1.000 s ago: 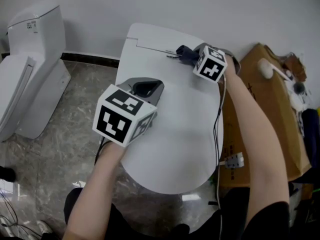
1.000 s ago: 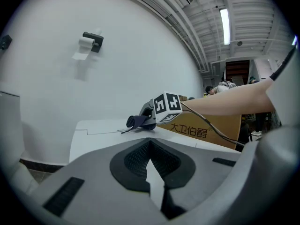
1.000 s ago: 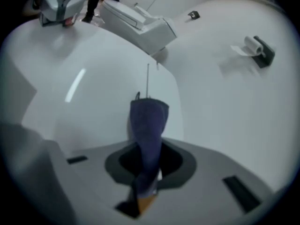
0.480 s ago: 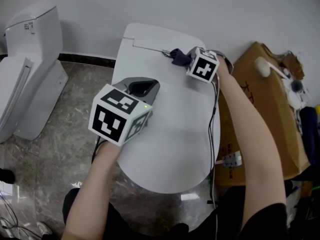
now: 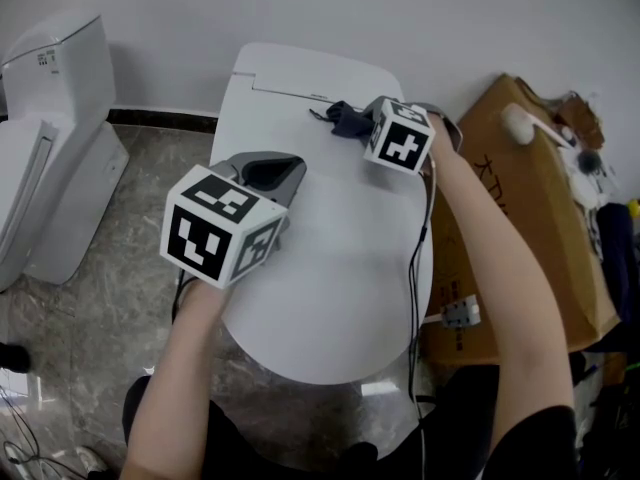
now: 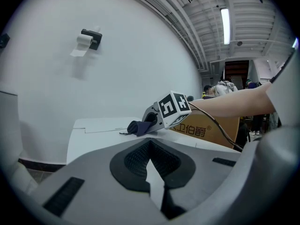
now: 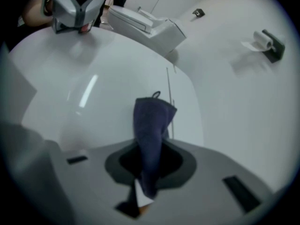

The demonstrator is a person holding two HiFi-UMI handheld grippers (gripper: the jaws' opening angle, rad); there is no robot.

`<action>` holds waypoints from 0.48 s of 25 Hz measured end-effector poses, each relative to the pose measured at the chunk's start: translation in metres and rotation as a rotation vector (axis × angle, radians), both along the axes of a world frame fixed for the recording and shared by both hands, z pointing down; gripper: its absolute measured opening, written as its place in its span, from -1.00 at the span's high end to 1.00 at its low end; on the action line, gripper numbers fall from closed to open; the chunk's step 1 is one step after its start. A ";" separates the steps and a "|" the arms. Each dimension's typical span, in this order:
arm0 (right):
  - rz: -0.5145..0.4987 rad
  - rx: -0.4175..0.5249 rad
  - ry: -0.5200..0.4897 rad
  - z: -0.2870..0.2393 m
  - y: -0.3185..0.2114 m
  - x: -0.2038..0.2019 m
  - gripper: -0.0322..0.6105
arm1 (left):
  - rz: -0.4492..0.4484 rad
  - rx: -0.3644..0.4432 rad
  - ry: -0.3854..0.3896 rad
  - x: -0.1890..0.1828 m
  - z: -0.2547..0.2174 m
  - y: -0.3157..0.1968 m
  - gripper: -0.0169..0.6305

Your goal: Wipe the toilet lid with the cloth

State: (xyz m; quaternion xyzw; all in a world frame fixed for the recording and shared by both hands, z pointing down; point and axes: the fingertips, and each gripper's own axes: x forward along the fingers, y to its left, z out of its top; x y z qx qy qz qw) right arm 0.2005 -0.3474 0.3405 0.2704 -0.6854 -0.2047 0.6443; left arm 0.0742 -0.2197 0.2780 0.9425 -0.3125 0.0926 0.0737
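The white toilet lid (image 5: 330, 278) lies closed below me. A dark blue cloth (image 5: 343, 119) rests on the lid's back part, near the hinge seam. My right gripper (image 5: 362, 128) is shut on the cloth, whose free end (image 7: 152, 121) drapes forward from the jaws onto the lid. My left gripper (image 5: 272, 173) hovers over the lid's left side, shut with nothing in it. From the left gripper view, the cloth (image 6: 137, 127) and the right gripper's marker cube (image 6: 173, 108) show ahead, past my left gripper (image 6: 151, 165).
A second white toilet (image 5: 55, 158) stands at the left on the marble floor (image 5: 130, 298). A cardboard box (image 5: 530, 208) with a white brush (image 5: 520, 124) sits right of the toilet. A cable (image 5: 420, 258) hangs along the lid's right edge. A paper holder (image 6: 89, 37) is on the wall.
My right gripper has dragged the cloth leftward along the back of the lid. The left gripper has drifted a little left and stays shut.
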 end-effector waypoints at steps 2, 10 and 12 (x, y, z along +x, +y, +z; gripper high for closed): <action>0.001 -0.003 -0.013 0.001 0.006 -0.001 0.69 | 0.001 -0.004 -0.003 0.000 0.001 0.000 0.91; -0.016 0.001 -0.007 0.001 0.027 -0.005 0.69 | 0.005 -0.007 -0.004 0.000 0.001 -0.001 0.91; -0.020 -0.003 -0.010 0.001 0.032 -0.006 0.69 | 0.005 -0.010 -0.006 0.000 0.001 -0.001 0.91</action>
